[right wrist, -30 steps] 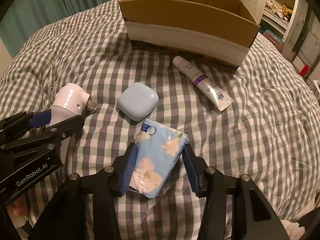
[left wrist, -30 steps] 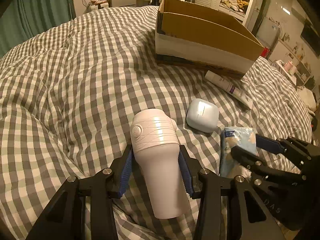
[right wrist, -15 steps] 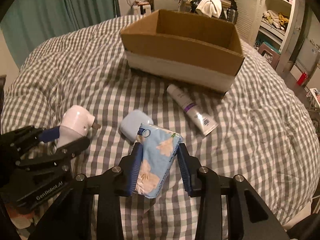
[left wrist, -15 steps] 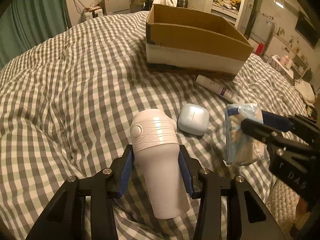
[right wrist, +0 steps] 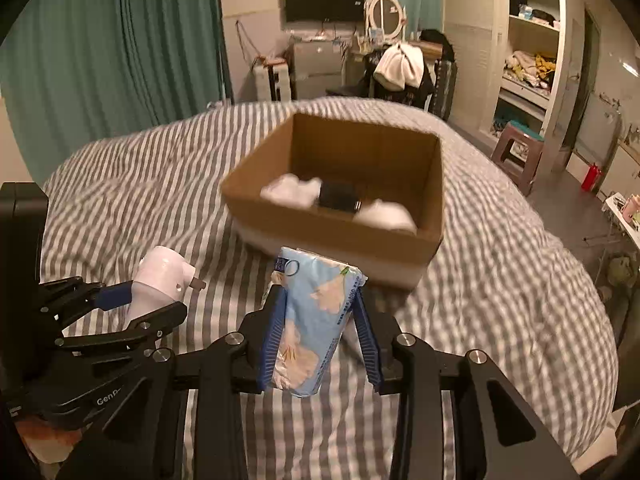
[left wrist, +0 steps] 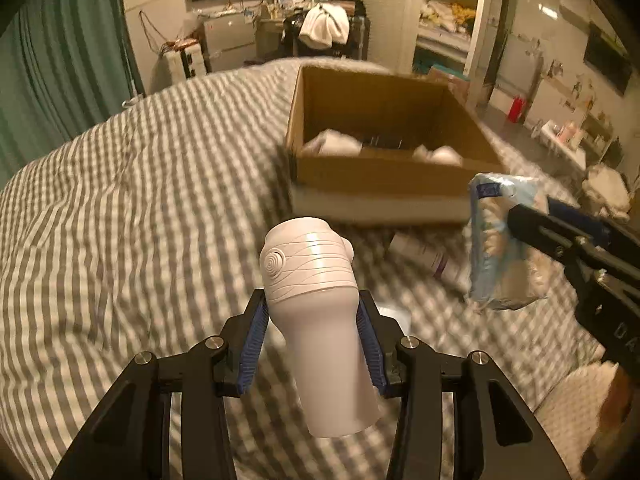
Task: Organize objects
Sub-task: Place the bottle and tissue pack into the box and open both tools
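Note:
My left gripper [left wrist: 312, 320] is shut on a white hair-dryer-like device [left wrist: 316, 304] and holds it in the air above the checked bed. My right gripper [right wrist: 320, 320] is shut on a blue floral tissue pack [right wrist: 316, 320], also lifted; it shows at the right of the left wrist view [left wrist: 500, 240]. The left gripper with the white device [right wrist: 160, 280] shows at the left of the right wrist view. An open cardboard box [right wrist: 344, 236] stands ahead on the bed, holding white items and a dark object [right wrist: 338, 196]. A white tube [left wrist: 428, 256] lies in front of the box.
The grey checked duvet [left wrist: 140, 200] covers the bed. Green curtains [right wrist: 120, 40] hang at the left. Shelves [right wrist: 528, 48], a stool [right wrist: 516, 152] and a desk with a mirror [right wrist: 384, 12] stand beyond the bed.
Both grippers have risen with their objects and moved toward the box, so its inside now shows. The small pale case has dropped almost out of view.

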